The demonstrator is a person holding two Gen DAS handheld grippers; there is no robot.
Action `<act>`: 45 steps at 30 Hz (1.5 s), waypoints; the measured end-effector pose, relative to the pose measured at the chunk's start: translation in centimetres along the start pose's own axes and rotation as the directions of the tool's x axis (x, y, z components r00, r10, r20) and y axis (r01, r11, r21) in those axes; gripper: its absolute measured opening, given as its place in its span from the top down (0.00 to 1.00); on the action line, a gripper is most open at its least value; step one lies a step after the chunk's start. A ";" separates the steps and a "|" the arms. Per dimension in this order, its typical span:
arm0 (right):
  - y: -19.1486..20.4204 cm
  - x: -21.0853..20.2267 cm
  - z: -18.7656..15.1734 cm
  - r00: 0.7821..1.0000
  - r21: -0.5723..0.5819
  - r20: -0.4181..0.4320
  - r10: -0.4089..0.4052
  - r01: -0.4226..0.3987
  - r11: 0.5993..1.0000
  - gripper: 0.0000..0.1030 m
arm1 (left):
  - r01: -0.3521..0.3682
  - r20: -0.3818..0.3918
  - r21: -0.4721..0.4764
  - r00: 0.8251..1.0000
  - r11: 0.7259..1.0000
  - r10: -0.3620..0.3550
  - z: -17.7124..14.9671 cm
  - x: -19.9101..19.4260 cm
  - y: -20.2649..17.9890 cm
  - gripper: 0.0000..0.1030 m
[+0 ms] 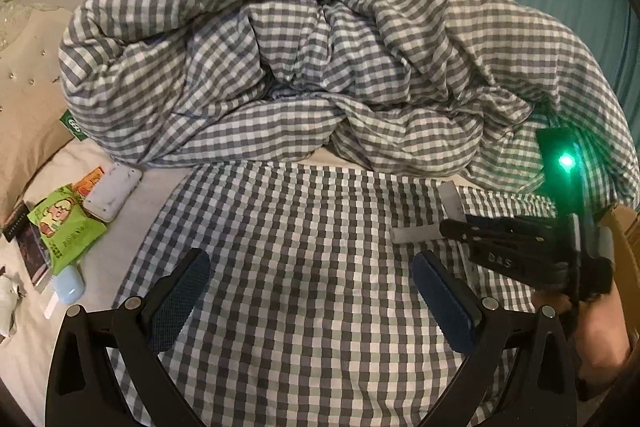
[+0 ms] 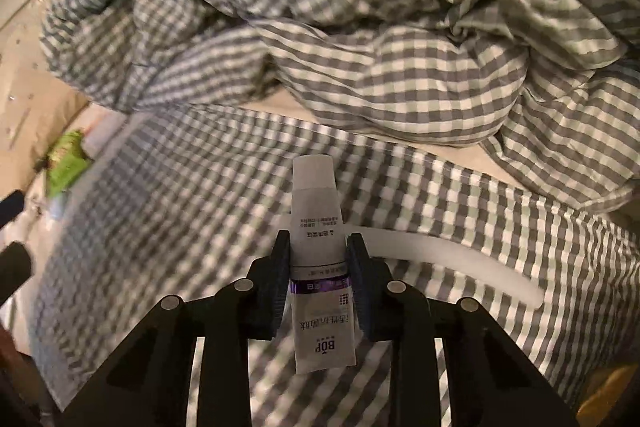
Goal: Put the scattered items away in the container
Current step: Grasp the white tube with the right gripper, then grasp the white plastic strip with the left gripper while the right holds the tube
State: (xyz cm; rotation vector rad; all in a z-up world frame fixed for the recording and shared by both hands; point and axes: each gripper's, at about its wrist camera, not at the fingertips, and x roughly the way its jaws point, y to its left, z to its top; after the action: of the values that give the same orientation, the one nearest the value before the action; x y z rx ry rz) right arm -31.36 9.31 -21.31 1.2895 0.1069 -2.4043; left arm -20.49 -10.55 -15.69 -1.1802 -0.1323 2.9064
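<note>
The right tongs (image 2: pixel 319 269) pinch a white tube (image 2: pixel 320 267) upright between the pads, above the checked bed (image 2: pixel 160 211). The left tongs (image 1: pixel 312 291) are spread, empty; a green packet (image 1: pixel 66 231) lies far to their left.

The left gripper (image 1: pixel 311 291) has matte black linkage arms, round silver pivot pins and dark blue ribbed pads (image 1: pixel 182 301). The right gripper (image 2: pixel 318 281) is built alike; from the left wrist, its black body at three o'clock bears pale lettering and a green light.
</note>
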 end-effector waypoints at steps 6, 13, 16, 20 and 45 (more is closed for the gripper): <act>2.6 -3.7 -2.1 0.999 -0.020 0.049 -0.006 0.007 1.000 0.74 | -0.012 0.026 -0.004 1.000 1.000 0.012 0.3 -2.1 0.4 0.00; 2.2 -9.7 -4.3 0.991 0.025 0.132 -0.026 0.023 0.999 0.74 | 0.000 0.021 0.010 1.000 1.000 -0.001 0.5 -1.7 -1.1 0.00; 1.3 -12.3 -4.7 0.984 0.047 0.172 -0.047 0.040 0.998 0.74 | 0.012 0.019 0.028 1.000 1.000 -0.013 0.8 -0.9 -2.8 0.00; -0.1 -15.6 -5.2 0.970 0.082 0.231 -0.072 0.055 0.995 0.74 | 0.045 0.006 0.061 0.999 0.997 -0.046 1.1 0.7 -5.8 0.00; -5.3 -18.4 -5.7 0.949 0.174 0.294 -0.113 0.063 0.983 0.74 | 0.197 -0.214 0.247 0.966 0.949 -0.145 -0.5 18.7 -18.4 0.41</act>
State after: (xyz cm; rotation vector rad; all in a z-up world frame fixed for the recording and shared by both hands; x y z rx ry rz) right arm -19.98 21.42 -10.26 0.9814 -0.1245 -2.7044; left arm -34.11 8.40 -27.60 -1.3184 0.1458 2.5440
